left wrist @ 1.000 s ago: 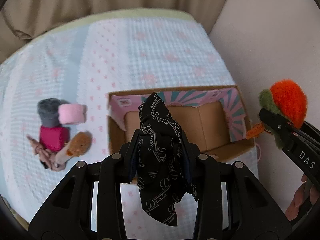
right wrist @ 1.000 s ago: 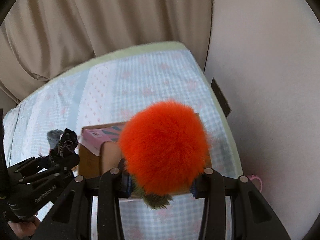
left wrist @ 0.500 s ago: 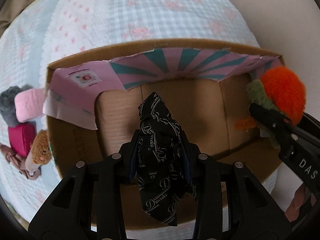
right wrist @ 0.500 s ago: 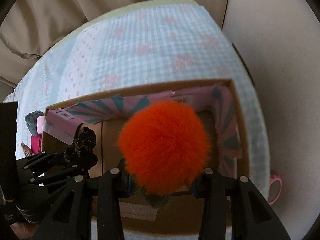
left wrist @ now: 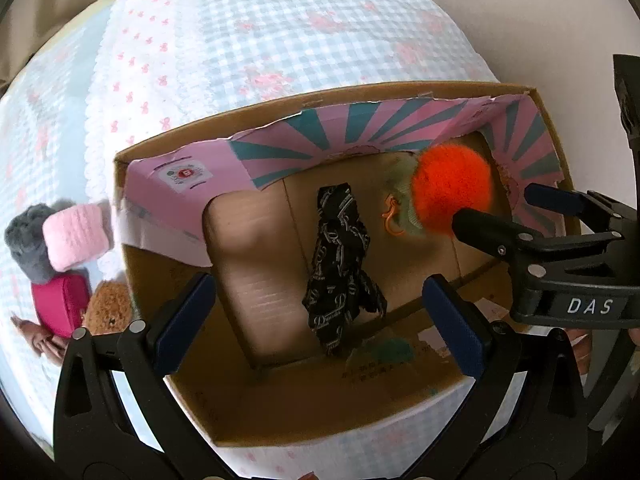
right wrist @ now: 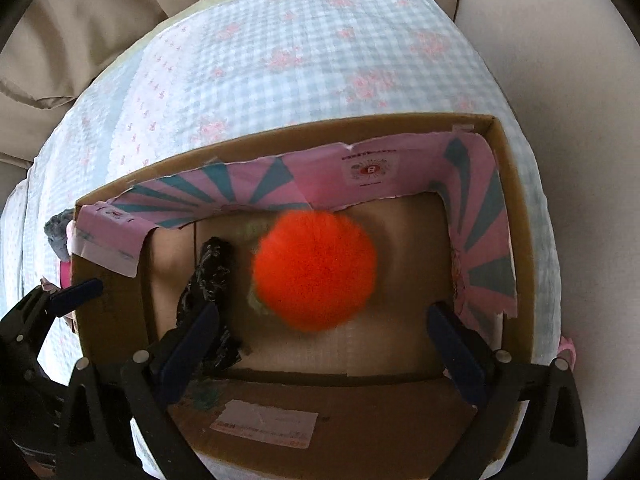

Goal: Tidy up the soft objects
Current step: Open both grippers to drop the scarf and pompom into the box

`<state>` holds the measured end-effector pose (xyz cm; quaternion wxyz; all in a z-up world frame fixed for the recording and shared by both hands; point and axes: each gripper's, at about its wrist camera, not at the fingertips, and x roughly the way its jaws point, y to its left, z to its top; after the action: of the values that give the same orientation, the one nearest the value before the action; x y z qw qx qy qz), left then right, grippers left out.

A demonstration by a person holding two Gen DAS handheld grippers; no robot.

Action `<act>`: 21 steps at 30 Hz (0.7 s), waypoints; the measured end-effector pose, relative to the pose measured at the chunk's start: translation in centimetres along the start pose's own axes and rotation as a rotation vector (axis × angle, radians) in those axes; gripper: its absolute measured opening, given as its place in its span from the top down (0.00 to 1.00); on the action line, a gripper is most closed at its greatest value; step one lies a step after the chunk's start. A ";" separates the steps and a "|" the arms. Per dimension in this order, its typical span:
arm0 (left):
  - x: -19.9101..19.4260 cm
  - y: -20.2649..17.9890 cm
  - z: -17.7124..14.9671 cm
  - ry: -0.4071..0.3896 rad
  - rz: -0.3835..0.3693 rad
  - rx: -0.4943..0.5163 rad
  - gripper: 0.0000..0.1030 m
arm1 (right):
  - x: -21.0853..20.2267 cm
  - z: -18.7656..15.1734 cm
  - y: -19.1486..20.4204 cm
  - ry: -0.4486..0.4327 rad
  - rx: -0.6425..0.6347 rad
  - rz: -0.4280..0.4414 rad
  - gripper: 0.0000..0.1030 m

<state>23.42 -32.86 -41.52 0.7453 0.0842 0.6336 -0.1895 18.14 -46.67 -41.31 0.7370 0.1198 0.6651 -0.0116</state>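
A cardboard box [left wrist: 168, 148] with pink-and-teal flaps lies open on the bed; it also shows in the right wrist view [right wrist: 516, 216]. A black printed cloth [left wrist: 340, 264] is inside it, free of my left gripper [left wrist: 320, 312], which is open just above the box. The cloth also shows in the right wrist view [right wrist: 208, 280]. An orange pom-pom toy [right wrist: 316, 268] with a green part is inside the box, blurred, free of my open right gripper [right wrist: 320, 336]. The toy [left wrist: 452, 192] and the right gripper [left wrist: 504, 208] show in the left wrist view.
Left of the box on the checked bedspread [left wrist: 280, 32] lie a grey soft piece [left wrist: 24, 236], a pink one [left wrist: 76, 236], a magenta one [left wrist: 60, 304] and a brown plush [left wrist: 108, 308]. A wall [right wrist: 560, 40] is on the right, curtains [right wrist: 80, 20] behind.
Both grippers have opened over the box. The black cloth and the orange toy have dropped out of them into the box. Both grippers came closer to the box.
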 end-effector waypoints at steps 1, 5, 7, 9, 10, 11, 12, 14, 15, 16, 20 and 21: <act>-0.3 0.1 -0.3 -0.003 0.000 -0.002 0.00 | -0.3 -0.1 0.1 -0.006 -0.006 -0.001 0.00; -1.9 0.4 -0.7 -0.025 0.000 -0.006 0.00 | -1.7 -0.4 0.7 -0.029 -0.011 -0.004 0.00; -2.9 0.3 -0.7 -0.046 0.000 -0.010 0.00 | -2.7 -0.6 1.0 -0.050 -0.009 -0.006 0.00; -4.1 0.2 -0.9 -0.070 0.001 -0.014 0.00 | -4.0 -0.9 1.3 -0.076 -0.010 -0.016 0.00; -4.7 0.1 -1.0 -0.081 0.001 -0.015 0.00 | -4.9 -1.0 1.6 -0.090 -0.012 -0.022 0.00; -5.5 0.1 -1.2 -0.093 0.001 -0.013 0.00 | -5.8 -1.2 1.9 -0.104 -0.013 -0.025 0.00; -6.3 0.0 -1.4 -0.108 0.005 -0.012 0.00 | -6.5 -1.2 2.2 -0.114 -0.013 -0.026 0.00; -8.4 -0.1 -1.8 -0.138 0.019 -0.010 0.00 | -8.4 -1.4 2.7 -0.147 -0.012 -0.032 0.00; -8.9 -0.2 -1.7 -0.148 0.025 -0.011 0.00 | -9.7 -1.7 3.0 -0.167 -0.010 -0.035 0.00; -10.1 -0.2 -2.0 -0.168 0.030 -0.012 0.00 | -11.0 -1.9 3.3 -0.186 -0.007 -0.038 0.00; -14.9 0.0 -3.0 -0.251 0.050 -0.015 0.00 | -15.6 -3.1 4.6 -0.264 0.002 -0.050 0.00; -16.6 0.2 -3.4 -0.282 0.053 -0.021 0.00 | -17.2 -3.5 5.0 -0.297 0.000 -0.058 0.00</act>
<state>18.30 -28.49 -26.00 0.8327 0.0658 0.5219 -0.1731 13.67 -43.56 -23.91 0.8266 0.0973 0.5519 -0.0506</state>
